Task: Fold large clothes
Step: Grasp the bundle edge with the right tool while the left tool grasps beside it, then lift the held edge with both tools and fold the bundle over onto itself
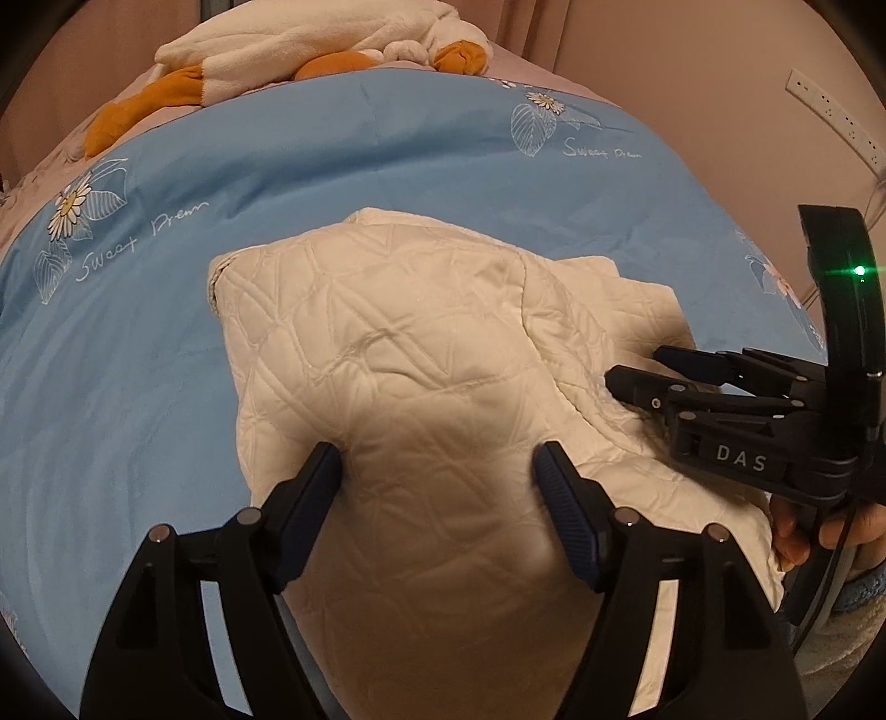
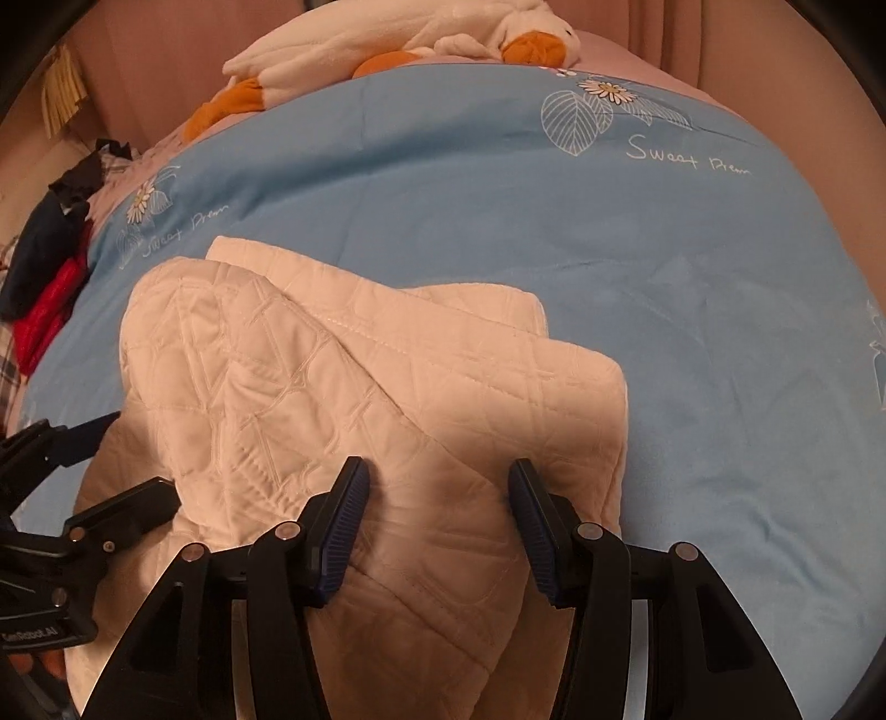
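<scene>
Clearly the cream quilted jacket [image 1: 398,354] lies bunched on the blue bedspread [image 1: 166,310], near the bed's near edge and roughly midway along it, already doubled over itself into a thick, uneven bundle. The left gripper [image 1: 437,487] has its fingers spread wide, straddling a raised hump of the fabric without pinching it; the pads touch or sit just beside the cloth on either side. The right gripper [image 2: 437,501] is likewise spread apart, over the bundle's right portion, holding nothing.

The main risk, as I judge it, is the padding: the jacket is puffy and springy, so a fold set down without pressure may bulge open again or slide off its lower layer. If either gripper closes where it now sits, it would likely catch only the top layer of the hump, and lifting that would drag the stack apart instead of folding it. The two grippers are also close together, so a careless sweep could knock one against the other. The plush duck [image 1: 310,44] at the bed's far edge is well clear.
</scene>
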`<move>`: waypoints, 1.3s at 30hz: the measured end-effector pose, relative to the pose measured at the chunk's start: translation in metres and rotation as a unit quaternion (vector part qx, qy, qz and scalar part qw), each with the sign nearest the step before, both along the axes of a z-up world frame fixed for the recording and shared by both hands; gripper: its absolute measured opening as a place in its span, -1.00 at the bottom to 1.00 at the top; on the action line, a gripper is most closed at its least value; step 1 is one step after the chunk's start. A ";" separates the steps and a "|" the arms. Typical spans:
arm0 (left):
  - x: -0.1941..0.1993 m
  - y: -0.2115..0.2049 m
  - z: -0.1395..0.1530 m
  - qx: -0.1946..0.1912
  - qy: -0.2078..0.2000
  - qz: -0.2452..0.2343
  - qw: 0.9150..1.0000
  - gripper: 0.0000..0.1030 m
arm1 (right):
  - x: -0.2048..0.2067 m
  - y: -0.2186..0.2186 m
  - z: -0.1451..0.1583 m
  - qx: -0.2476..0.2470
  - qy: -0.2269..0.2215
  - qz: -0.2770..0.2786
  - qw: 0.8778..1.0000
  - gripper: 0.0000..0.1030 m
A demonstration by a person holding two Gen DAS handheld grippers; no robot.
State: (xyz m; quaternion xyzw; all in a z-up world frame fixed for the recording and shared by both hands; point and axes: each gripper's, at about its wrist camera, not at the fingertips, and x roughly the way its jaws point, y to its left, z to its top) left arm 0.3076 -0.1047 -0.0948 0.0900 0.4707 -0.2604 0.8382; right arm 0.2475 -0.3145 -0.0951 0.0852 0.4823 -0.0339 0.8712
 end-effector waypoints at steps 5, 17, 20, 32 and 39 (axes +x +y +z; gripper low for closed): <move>-0.023 0.014 0.021 -0.018 -0.027 0.009 0.999 0.42 | -0.018 0.003 0.030 0.013 -0.058 0.005 0.998 0.02; -0.090 0.067 0.045 -0.036 -0.049 0.026 0.998 0.54 | -0.092 -0.012 0.049 0.092 -0.096 -0.012 0.991 0.23; -0.100 0.081 0.040 -0.045 -0.031 0.034 0.998 0.55 | -0.116 -0.021 0.039 0.145 -0.098 -0.024 0.984 0.36; -0.092 0.103 0.006 -0.153 0.110 0.074 0.979 0.77 | -0.132 -0.050 0.008 0.280 -0.077 -0.066 0.955 0.85; -0.072 0.099 -0.008 -0.192 0.145 0.087 0.967 0.79 | -0.114 -0.056 -0.004 0.303 -0.063 -0.070 0.948 0.93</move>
